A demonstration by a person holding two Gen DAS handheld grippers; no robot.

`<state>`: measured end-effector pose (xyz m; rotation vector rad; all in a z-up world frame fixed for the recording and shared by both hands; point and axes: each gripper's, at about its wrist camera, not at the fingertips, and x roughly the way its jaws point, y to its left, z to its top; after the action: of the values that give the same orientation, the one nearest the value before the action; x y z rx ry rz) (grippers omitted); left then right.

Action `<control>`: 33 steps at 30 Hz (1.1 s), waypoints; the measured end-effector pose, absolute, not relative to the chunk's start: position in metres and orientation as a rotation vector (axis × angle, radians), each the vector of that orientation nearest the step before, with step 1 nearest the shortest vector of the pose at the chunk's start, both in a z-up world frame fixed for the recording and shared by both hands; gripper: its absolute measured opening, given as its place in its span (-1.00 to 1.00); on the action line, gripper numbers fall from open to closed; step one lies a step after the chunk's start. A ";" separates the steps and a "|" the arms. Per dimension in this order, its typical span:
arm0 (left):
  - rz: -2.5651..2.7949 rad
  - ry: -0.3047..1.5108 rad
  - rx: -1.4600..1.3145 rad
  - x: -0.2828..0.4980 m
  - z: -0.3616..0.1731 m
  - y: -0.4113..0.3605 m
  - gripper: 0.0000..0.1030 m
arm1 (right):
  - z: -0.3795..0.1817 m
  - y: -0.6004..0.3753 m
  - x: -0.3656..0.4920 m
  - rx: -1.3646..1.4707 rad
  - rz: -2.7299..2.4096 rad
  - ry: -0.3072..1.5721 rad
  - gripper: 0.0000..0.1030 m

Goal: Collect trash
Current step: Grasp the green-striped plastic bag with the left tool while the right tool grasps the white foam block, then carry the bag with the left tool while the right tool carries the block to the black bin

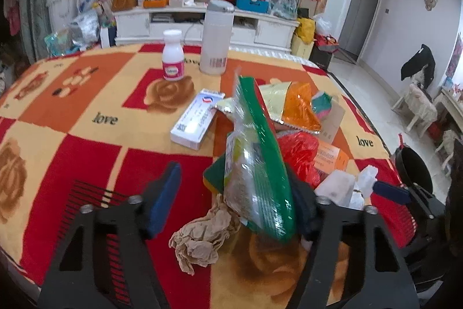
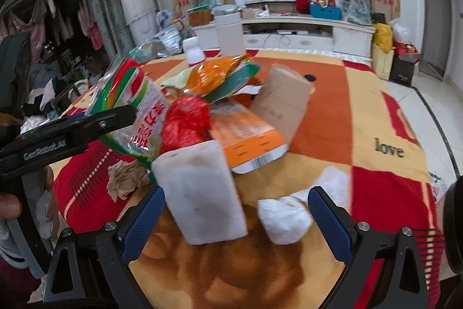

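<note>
A pile of trash lies on the blanket-covered table (image 1: 86, 135). My left gripper (image 1: 231, 199) is open around a green and clear snack bag (image 1: 257, 164); a crumpled brown paper (image 1: 202, 236) lies just below it. The bag also shows in the right wrist view (image 2: 136, 106). My right gripper (image 2: 237, 219) is open, with a white foam block (image 2: 202, 193) and a crumpled white tissue (image 2: 283, 219) between its fingers. Behind them lie a red plastic wad (image 2: 185, 120), an orange box (image 2: 246, 135), a brown cardboard piece (image 2: 283, 103) and an orange foil wrapper (image 2: 214, 74).
A small white bottle with a pink label (image 1: 173, 55), a tall white canister (image 1: 215, 38) and a white medicine box (image 1: 196, 119) stand on the far part of the table. A TV cabinet (image 1: 202, 22) is behind. A black bin (image 1: 413, 167) stands off the right edge.
</note>
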<state>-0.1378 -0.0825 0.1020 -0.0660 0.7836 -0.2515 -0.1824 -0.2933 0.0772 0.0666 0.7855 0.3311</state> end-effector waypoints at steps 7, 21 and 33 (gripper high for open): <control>-0.258 0.846 -0.132 -0.128 0.091 -0.057 -0.41 | 0.062 -0.263 -0.168 0.008 0.390 0.824 0.73; -0.372 0.834 -0.291 -0.123 0.115 -0.034 -0.84 | 0.073 -0.274 -0.165 0.115 0.452 0.841 0.14; -0.431 0.715 -0.246 -0.146 0.190 -0.045 -0.85 | 0.107 -0.307 -0.186 0.151 0.429 0.771 0.14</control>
<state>-0.1462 -0.0449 0.1897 -0.2462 0.7153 -0.4313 -0.1857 -0.3067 0.1072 0.1512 0.7711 0.4290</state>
